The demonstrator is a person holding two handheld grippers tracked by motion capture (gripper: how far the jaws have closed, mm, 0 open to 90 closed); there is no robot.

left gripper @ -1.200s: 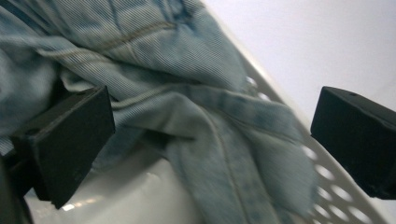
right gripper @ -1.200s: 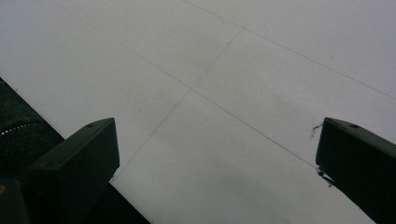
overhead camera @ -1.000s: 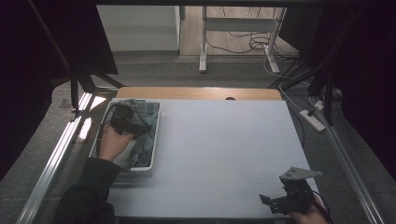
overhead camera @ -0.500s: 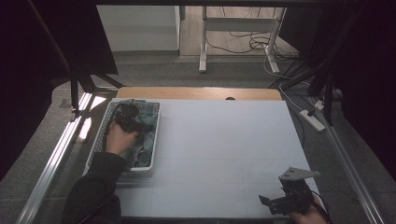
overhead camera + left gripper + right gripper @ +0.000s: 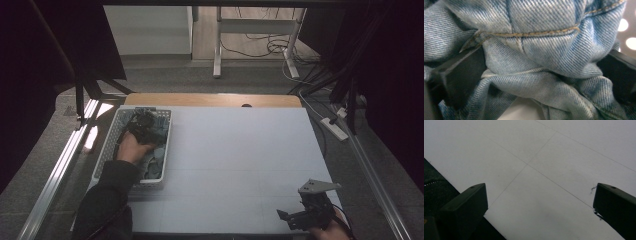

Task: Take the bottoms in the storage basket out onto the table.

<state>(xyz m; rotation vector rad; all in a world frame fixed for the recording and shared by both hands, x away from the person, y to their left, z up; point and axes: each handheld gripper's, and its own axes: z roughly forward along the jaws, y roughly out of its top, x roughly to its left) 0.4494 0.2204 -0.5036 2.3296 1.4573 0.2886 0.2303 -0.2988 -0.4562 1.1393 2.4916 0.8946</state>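
High view: the left gripper [image 5: 141, 121] is down in the white basket [image 5: 111, 145] at the table's [image 5: 240, 160] left edge, among the jeans [image 5: 156, 152] heaped there. The right gripper [image 5: 300, 218] sits at the near right corner, well apart from the basket.

Left gripper view: folds of denim bulge between the spread jaws; whether they pinch the cloth I cannot tell.

Right gripper view: the jaws stand wide apart over bare white tabletop.

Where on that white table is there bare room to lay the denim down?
The white tabletop is bare from the basket across to the right gripper at the near corner. The basket itself is crowded with denim and the left gripper.
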